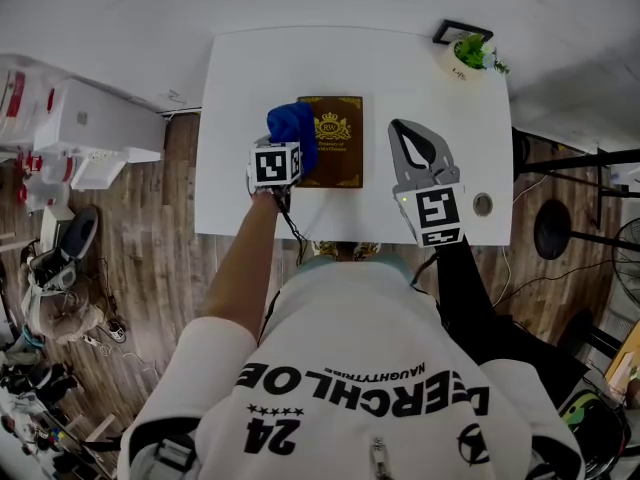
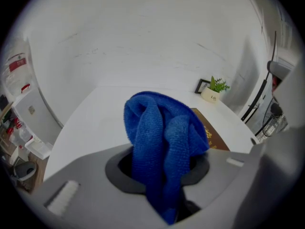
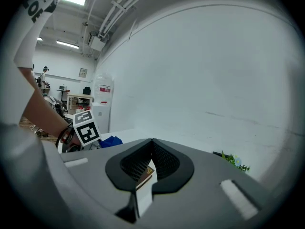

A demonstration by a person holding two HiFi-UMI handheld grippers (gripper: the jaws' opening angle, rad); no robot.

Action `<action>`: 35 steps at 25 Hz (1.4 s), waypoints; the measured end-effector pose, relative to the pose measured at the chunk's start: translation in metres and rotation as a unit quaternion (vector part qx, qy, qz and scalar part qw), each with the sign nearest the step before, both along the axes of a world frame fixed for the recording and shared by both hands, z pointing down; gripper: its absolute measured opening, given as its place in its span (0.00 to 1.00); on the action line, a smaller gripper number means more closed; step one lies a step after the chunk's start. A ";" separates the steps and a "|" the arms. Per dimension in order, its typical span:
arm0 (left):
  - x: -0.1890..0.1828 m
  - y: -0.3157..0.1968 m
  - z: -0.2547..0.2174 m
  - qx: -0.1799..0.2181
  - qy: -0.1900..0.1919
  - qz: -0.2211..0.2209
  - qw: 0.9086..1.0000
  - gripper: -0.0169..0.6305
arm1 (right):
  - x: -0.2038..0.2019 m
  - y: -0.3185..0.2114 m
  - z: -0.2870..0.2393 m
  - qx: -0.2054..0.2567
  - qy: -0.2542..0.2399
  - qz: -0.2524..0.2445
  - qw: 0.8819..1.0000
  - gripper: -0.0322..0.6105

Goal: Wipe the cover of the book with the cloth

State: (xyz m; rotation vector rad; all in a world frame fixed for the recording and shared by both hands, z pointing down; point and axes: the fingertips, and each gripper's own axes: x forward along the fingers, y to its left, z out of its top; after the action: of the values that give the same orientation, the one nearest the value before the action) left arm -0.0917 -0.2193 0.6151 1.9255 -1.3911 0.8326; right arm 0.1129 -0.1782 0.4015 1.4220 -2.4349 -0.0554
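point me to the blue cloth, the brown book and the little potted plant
blue terry cloth (image 2: 159,137): left gripper view, middle of its bunched folds
brown hardcover book (image 1: 338,153): head view, centre of its cover
small potted green plant (image 1: 472,50): head view, its leaves

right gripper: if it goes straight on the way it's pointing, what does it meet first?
Nothing close, as far as I can tell. The right gripper, jaws shut and empty, points over the bare white table at the wall. The potted plant sits right of that line, the book left.
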 end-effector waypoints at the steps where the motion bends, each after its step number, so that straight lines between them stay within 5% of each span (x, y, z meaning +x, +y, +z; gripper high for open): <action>1: -0.001 0.001 -0.002 0.002 0.002 0.000 1.000 0.31 | 0.000 0.001 -0.001 0.001 0.000 0.000 1.000 0.05; 6: -0.003 0.000 -0.044 0.059 0.025 0.001 0.998 0.30 | 0.007 -0.001 -0.004 0.007 -0.006 0.022 1.000 0.05; 11: -0.010 -0.011 -0.121 0.163 0.015 -0.007 0.987 0.30 | 0.020 -0.011 -0.009 0.004 -0.022 0.068 0.997 0.05; 16: -0.018 -0.015 -0.213 0.300 -0.020 -0.008 0.954 0.31 | 0.016 -0.017 -0.033 0.034 -0.049 0.072 0.996 0.05; 21: -0.019 -0.009 -0.283 0.391 -0.030 -0.005 0.920 0.30 | 0.012 -0.022 -0.055 0.064 -0.063 0.067 0.994 0.05; 31: -0.012 0.007 -0.349 0.474 -0.022 0.005 0.880 0.31 | 0.000 -0.021 -0.105 0.137 -0.039 0.030 0.989 0.05; 35: -0.008 0.006 -0.352 0.483 -0.023 0.008 0.875 0.31 | 0.001 -0.024 -0.110 0.141 -0.041 0.032 0.989 0.05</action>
State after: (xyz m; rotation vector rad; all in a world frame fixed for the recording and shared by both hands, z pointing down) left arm -0.0993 -0.2130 0.2628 2.6229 -2.0572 0.1380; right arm 0.1141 -0.2019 0.2911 1.6485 -2.5230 -0.3463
